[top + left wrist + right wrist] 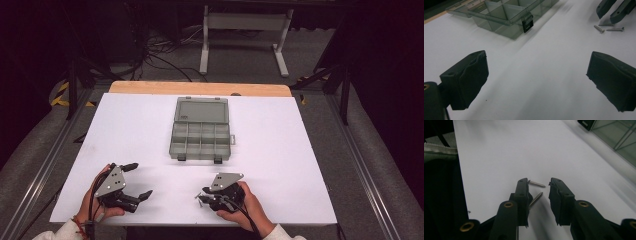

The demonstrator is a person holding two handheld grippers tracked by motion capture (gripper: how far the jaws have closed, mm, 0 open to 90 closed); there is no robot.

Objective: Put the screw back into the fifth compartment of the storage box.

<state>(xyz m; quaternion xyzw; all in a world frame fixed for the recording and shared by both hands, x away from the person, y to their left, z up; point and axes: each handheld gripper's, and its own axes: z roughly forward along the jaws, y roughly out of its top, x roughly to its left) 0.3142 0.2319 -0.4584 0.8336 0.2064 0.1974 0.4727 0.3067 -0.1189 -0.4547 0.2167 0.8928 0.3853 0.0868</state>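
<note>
Three small silver screws (606, 27) lie loose on the white table top, near its front edge. My right gripper (539, 182) hovers low over them, its jaws partly apart. One screw (536, 183) lies across the gap at the tips and another (535, 199) slants beside the left jaw; the pads press on neither. In the high view the right gripper (202, 195) points left, held by a hand. My left gripper (141, 180) rests at the front left with its jaws wide open and nothing between the pads (471, 77).
A grey translucent organizer box (201, 129) stands open at the table's middle, lid laid back, its several compartments looking empty. Its black latch (527, 22) faces me. The white table sheet (300, 150) ends just behind my hands. Stands and cables sit beyond the far edge.
</note>
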